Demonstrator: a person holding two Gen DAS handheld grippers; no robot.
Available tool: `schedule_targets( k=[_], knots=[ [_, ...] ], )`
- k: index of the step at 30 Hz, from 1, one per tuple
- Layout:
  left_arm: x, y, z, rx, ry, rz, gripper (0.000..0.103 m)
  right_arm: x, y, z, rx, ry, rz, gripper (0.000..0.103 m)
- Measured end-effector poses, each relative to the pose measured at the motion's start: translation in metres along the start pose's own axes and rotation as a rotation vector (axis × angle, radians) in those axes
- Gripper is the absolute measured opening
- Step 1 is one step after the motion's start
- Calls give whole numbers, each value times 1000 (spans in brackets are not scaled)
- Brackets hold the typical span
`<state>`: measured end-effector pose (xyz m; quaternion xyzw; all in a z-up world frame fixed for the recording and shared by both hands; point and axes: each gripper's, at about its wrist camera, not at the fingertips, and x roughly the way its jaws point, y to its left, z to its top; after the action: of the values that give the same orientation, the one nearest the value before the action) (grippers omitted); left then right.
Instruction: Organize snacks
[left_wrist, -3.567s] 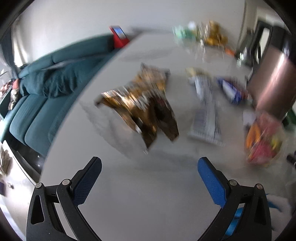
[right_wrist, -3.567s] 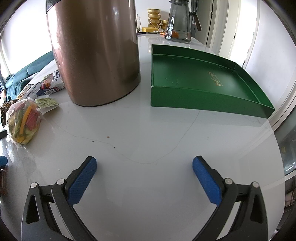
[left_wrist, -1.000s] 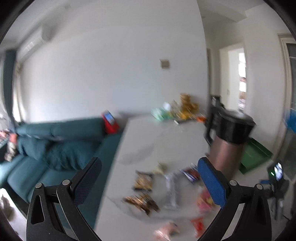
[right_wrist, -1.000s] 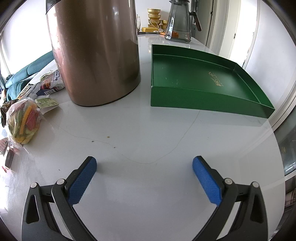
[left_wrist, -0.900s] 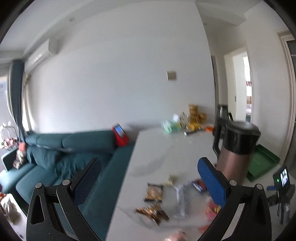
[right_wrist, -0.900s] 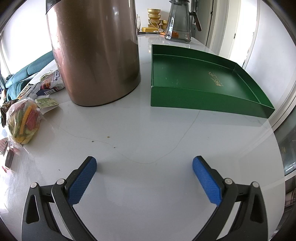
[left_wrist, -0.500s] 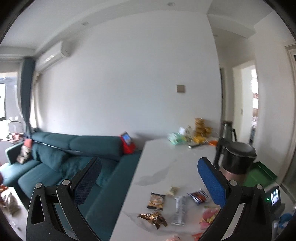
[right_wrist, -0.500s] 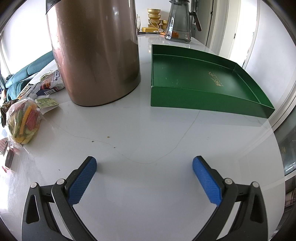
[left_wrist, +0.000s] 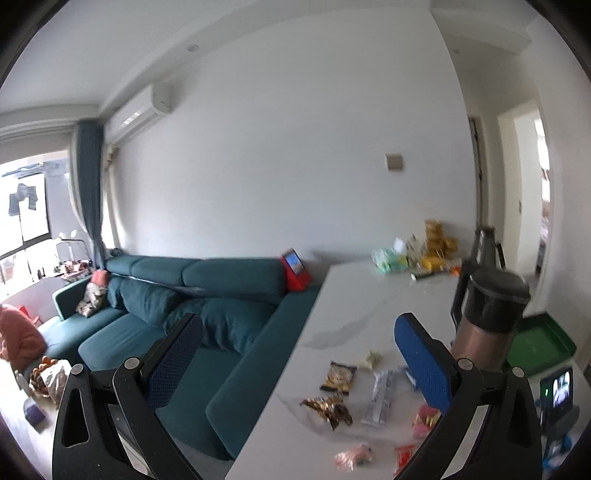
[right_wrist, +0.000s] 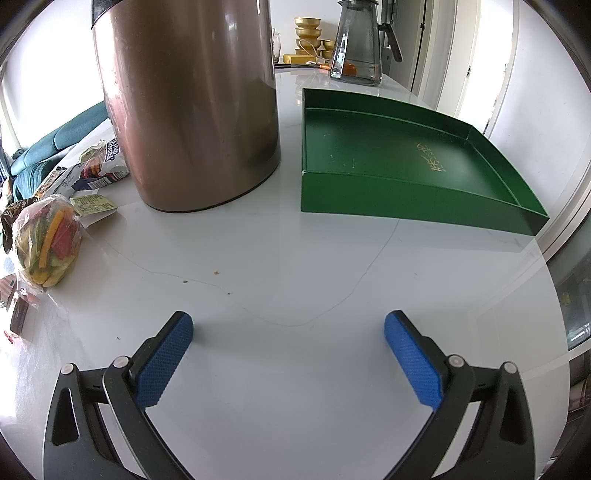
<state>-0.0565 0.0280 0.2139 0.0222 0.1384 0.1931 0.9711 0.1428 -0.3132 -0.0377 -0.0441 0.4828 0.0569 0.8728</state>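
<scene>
Holding my left gripper (left_wrist: 295, 328) high with its blue-padded jaws spread wide and nothing between them, I look down on the white marble table (left_wrist: 351, 314), where small foil and plastic snack packets (left_wrist: 338, 376) lie scattered below and slightly right of my fingers, beside the tall copper-coloured thermos with a black lid (left_wrist: 487, 317). My right gripper (right_wrist: 288, 325) sits low over the table, jaws equally wide and empty. Ahead and to its right lies the empty shallow green tray (right_wrist: 406, 158), with the clear bag of colourful vegetable crisps (right_wrist: 48, 240) far to its left.
</scene>
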Motion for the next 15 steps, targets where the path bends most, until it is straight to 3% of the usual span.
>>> schedule_targets(
  k=[6,9,12,15],
  knots=[
    [-9,12,6,-109,0,3,102,0,0,0,0,0,0,103],
    [-5,18,5,-167,44,-18,102,0,0,0,0,0,0,103],
    [4,14,3,-133,115,-34,102,0,0,0,0,0,0,103],
    [5,7,-3,-106,132,-28,102,0,0,0,0,0,0,103]
  ],
)
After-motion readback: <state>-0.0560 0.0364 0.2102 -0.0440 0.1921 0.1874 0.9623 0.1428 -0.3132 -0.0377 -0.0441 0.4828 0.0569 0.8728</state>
